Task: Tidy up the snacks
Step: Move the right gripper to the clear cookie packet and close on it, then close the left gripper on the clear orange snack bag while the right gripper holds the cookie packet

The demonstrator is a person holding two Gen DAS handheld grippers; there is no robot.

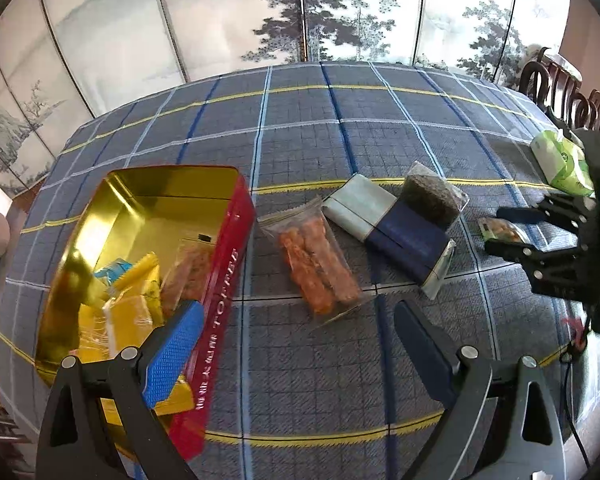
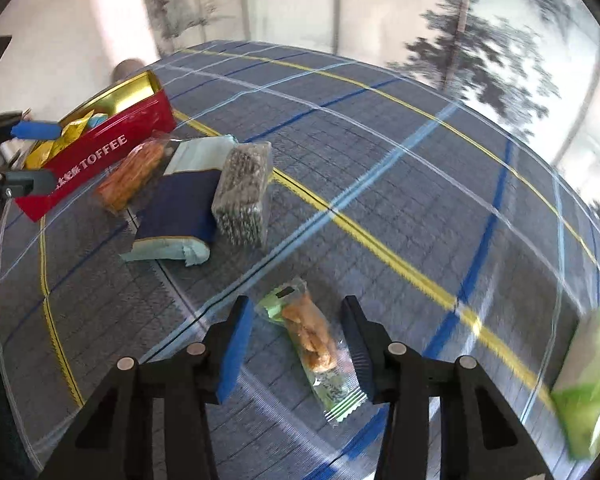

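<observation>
A small clear packet of golden snacks [image 2: 308, 336] lies on the plaid tablecloth between the fingers of my right gripper [image 2: 296, 340]. The jaws are open, with a gap on the blue pad's side. My left gripper [image 1: 298, 316] is open and empty, its blue pad over the near corner of the red toffee tin [image 1: 220, 264]. The tin holds yellow and orange wrapped snacks. Beside it lie an orange snack bag [image 1: 316, 264], a navy and pale-green package [image 1: 384, 224] and a clear pack of dark seeds [image 1: 432, 192].
A green tissue pack [image 1: 564, 160] sits near the table's right edge, by dark wooden chairs [image 1: 560, 92]. A painted folding screen [image 1: 340, 12] stands behind the table. The far half of the cloth [image 1: 340, 100] carries nothing.
</observation>
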